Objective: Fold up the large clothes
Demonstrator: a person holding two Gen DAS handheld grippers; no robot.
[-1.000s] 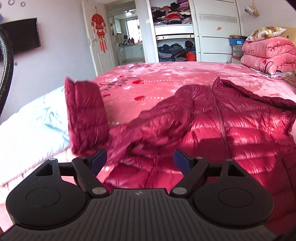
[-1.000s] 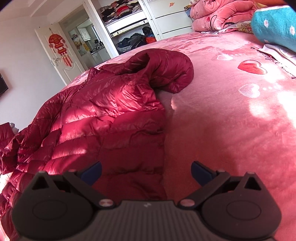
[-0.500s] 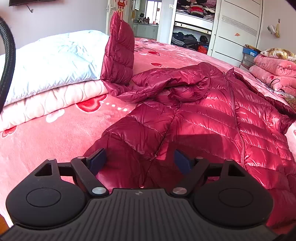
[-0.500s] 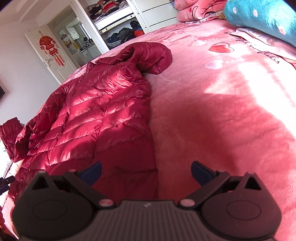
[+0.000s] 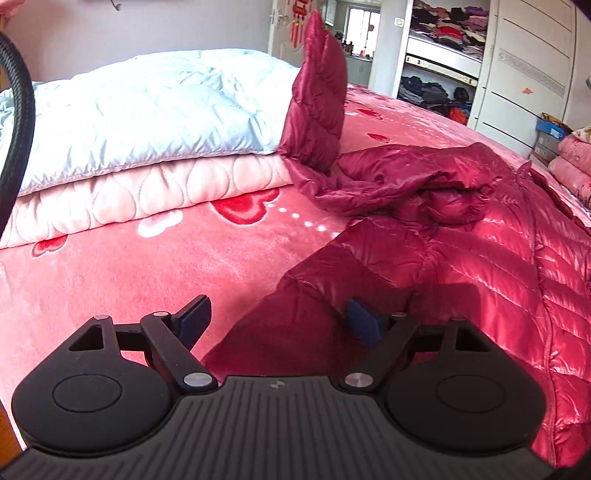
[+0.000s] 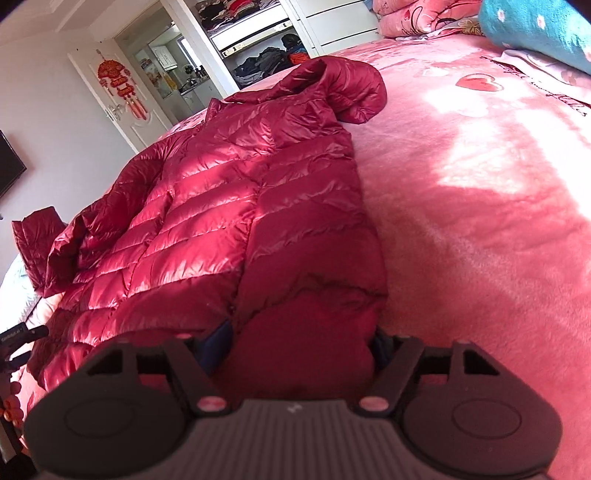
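A shiny dark-red down jacket [image 5: 461,258] lies spread on the pink bed, front up, zipper running away from me. One sleeve [image 5: 317,107] leans up against the folded quilts; the hood [image 6: 351,85] lies at the far end. My left gripper [image 5: 279,321] is open at the jacket's near left hem corner, its right finger [image 5: 364,325] over the fabric. My right gripper [image 6: 303,347] is open with the jacket's near right hem corner [image 6: 306,332] bulging between its jaws.
Folded light-blue and pink quilts [image 5: 147,129] lie on the bed to the left. Pink bedding is stacked by the wardrobe [image 5: 572,162]. A teal blanket [image 6: 535,29] lies at the far right. Pink bedspread [image 6: 480,221] extends to the right of the jacket.
Both grippers have come down and closer to the jacket's near hem. The hem corner now sits between the right gripper's jaws; the left gripper has drawn back toward the left corner.
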